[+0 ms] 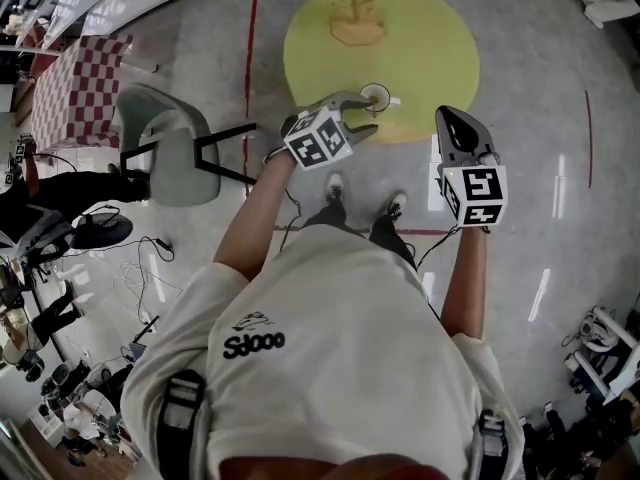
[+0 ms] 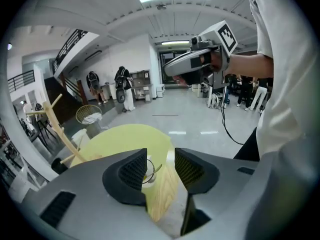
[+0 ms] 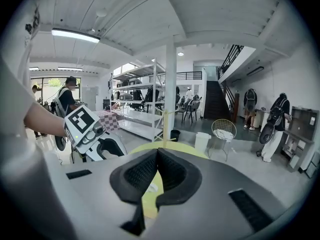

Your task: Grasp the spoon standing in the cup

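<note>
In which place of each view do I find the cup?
Head view: cup on the yellow table's near edge, at the left gripper's tips.
Left gripper view: low centre, seen between the open jaws.
Right gripper view: cannot tell; a pale patch low between the shut jaws may be it.
Shared landmark: the yellow table.

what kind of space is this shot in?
Probably a large open lab or workshop hall, not a home: a wide polished floor, white shelving racks, and an open staircase to an upper level.
</note>
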`<state>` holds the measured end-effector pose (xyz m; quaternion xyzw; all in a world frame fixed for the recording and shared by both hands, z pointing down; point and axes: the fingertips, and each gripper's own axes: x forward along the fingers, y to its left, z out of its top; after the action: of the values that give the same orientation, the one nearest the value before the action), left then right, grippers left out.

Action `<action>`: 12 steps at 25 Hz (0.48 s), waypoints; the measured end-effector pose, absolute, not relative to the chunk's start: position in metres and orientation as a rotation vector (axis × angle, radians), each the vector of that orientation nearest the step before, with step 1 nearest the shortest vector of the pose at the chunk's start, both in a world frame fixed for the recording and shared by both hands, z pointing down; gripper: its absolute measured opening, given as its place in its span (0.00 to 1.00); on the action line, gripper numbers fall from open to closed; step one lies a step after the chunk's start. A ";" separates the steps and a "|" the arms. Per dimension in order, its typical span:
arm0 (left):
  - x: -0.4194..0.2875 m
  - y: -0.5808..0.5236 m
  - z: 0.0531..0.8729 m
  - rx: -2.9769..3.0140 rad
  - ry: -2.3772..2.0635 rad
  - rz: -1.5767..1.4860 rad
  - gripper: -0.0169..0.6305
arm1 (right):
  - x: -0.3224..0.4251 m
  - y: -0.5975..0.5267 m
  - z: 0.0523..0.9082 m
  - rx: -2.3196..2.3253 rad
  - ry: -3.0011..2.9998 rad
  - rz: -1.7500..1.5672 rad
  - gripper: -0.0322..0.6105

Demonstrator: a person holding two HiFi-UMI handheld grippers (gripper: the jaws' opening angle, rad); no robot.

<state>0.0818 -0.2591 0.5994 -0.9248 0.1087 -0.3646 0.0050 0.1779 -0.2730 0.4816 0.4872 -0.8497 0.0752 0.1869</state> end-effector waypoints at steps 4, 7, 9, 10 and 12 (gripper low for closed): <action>0.088 -0.263 0.632 -2.876 0.341 -1.241 0.31 | 0.184 -0.267 0.493 1.368 -2.377 0.252 0.08; 0.093 -0.270 0.650 -2.866 0.354 -1.287 0.29 | 0.186 -0.264 0.498 1.351 -2.361 0.252 0.08; 0.095 -0.273 0.663 -2.841 0.347 -1.324 0.28 | 0.188 -0.262 0.501 1.349 -2.350 0.251 0.08; 0.096 -0.275 0.670 -2.821 0.345 -1.342 0.26 | 0.189 -0.261 0.502 1.353 -2.346 0.255 0.08; 0.098 -0.278 0.682 -2.777 0.349 -1.373 0.23 | 0.192 -0.257 0.504 1.361 -2.338 0.265 0.08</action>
<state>0.0980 -0.2775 0.6824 -0.8907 0.1118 -0.4404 0.0121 0.1924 -0.2571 0.5044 0.4896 -0.8409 0.0955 0.2101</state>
